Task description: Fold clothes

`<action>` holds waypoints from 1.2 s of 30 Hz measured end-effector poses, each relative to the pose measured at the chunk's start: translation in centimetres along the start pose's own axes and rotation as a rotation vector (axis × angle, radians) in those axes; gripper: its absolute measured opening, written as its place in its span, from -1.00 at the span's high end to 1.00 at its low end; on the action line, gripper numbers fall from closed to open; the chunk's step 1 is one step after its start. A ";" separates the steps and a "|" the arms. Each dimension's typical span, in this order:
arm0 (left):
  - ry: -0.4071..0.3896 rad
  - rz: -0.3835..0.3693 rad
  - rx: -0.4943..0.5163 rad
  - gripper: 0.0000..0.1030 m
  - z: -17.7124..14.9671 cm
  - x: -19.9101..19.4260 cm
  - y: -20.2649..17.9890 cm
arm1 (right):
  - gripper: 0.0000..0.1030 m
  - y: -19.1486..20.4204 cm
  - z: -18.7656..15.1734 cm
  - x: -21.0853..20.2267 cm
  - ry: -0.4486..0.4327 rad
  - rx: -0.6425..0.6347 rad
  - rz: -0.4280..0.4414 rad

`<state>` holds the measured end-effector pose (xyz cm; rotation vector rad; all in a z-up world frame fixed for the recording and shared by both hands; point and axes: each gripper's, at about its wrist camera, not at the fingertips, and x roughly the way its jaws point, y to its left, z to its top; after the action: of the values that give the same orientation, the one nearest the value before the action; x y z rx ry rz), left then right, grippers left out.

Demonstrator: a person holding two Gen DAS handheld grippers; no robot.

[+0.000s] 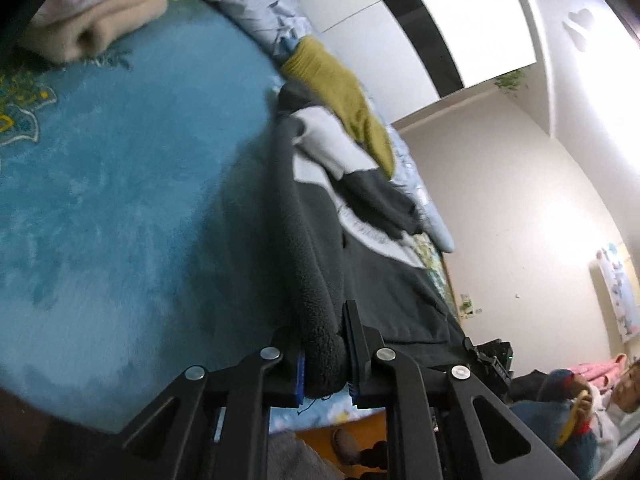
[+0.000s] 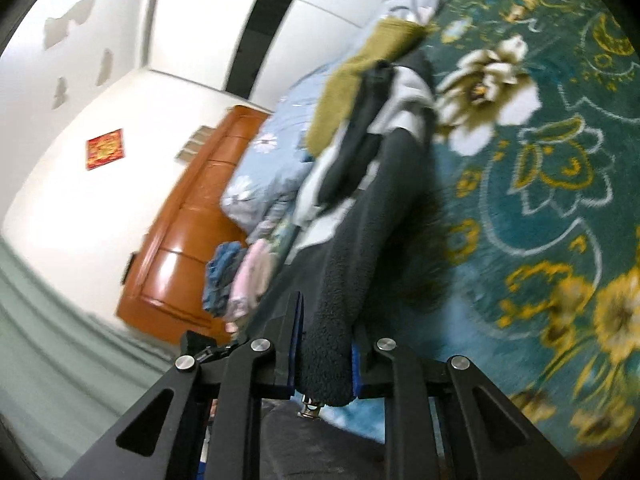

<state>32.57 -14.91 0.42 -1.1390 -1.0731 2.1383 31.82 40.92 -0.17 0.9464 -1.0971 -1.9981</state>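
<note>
The left gripper (image 1: 326, 364) has its jaws closed down to the thickness of a rolled edge of the dark grey fleece garment with pale grey panels (image 1: 320, 264), which bulges out between the two blue-edged pads. From that grip the garment runs away toward 12 o'clock in the left wrist view, its fleecy border along the left and its smoother dark face with a pale printed panel toward 1 o'clock. It lies over the teal plush floral blanket (image 1: 120, 200) that covers the bed.

The right gripper (image 2: 324, 364) likewise has its jaws pinched tight on a thick fleece roll of the same garment (image 2: 360, 248), the cloth filling the gap between the pads. In the right wrist view the garment stretches toward 12 o'clock, with the blanket's gold and white flowers (image 2: 540, 200) spreading from 1 to 5 o'clock.

At the far end of the garment, an olive-green knitted piece (image 1: 340, 96) lies partly over it and touching it. Beyond that sits a pale blue flowered quilt (image 2: 264, 160). At 11 o'clock in the left wrist view, a folded pile of tan and pink clothes (image 1: 100, 12) rests on the blanket, well apart from the garment. An orange-brown wooden headboard (image 2: 188, 232) stands at 9 o'clock in the right wrist view.
</note>
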 end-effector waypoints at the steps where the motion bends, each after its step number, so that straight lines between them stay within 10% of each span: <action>1: -0.006 -0.014 -0.003 0.70 0.1 -0.6 -0.1 | 0.62 0.6 -0.2 -0.4 -0.008 -0.014 0.020; 18: -0.157 -0.075 0.065 0.69 18.7 4.9 -7.5 | 0.62 3.4 14.7 3.2 -0.168 -0.073 0.125; 27: -0.127 0.015 -0.044 0.69 27.9 14.6 -3.5 | 0.62 -1.0 25.5 10.8 -0.177 0.062 -0.045; 36: -0.040 0.092 -0.145 0.59 30.0 22.4 2.9 | 0.55 -8.6 28.3 16.4 -0.104 0.221 -0.199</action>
<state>-4.83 -13.01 -1.96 -1.2384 -1.2331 2.1919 -1.90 42.77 -1.37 1.1134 -1.3486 -2.1367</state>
